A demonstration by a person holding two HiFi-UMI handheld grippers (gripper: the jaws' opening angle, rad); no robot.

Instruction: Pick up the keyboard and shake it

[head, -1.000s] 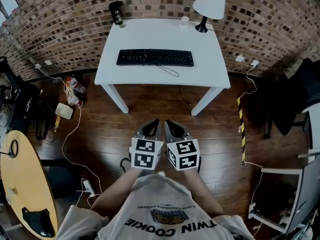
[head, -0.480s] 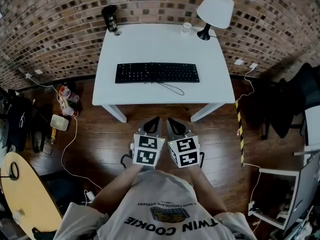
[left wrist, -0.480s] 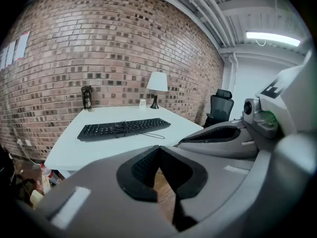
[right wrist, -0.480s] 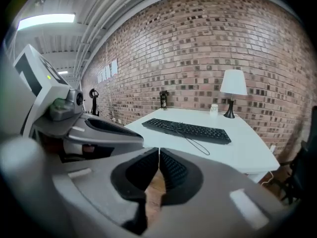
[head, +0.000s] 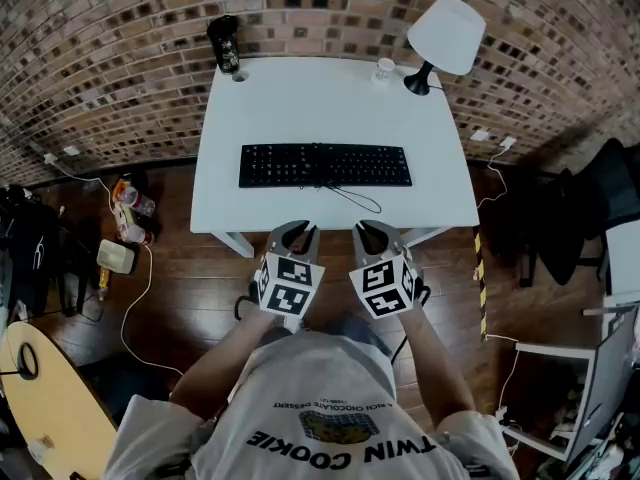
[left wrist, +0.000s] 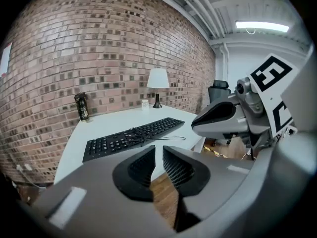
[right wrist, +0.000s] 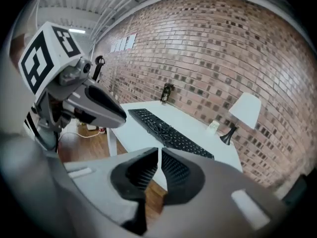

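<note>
A black keyboard (head: 325, 165) lies flat across the middle of the white table (head: 330, 98), its cable looping toward the front edge. Both grippers hover over the floor just short of that front edge, apart from the keyboard. My left gripper (head: 293, 230) has just been opening; its jaws stand a little apart with nothing between them, as the left gripper view (left wrist: 158, 155) shows. In the right gripper view my right gripper (right wrist: 159, 157) has its jaws nearly touching and holds nothing. The keyboard (left wrist: 133, 137) (right wrist: 168, 131) lies ahead of both.
A white lamp (head: 445, 33) stands at the table's back right, a small white cup (head: 385, 67) beside it, and a dark can (head: 225, 43) at the back left. A brick wall runs behind. Cables and clutter (head: 125, 228) lie on the floor at left; a black chair (head: 590, 208) is at right.
The person has stepped toward the table, so both grippers have come up to its front edge and spread apart. The left jaws have parted slightly.
</note>
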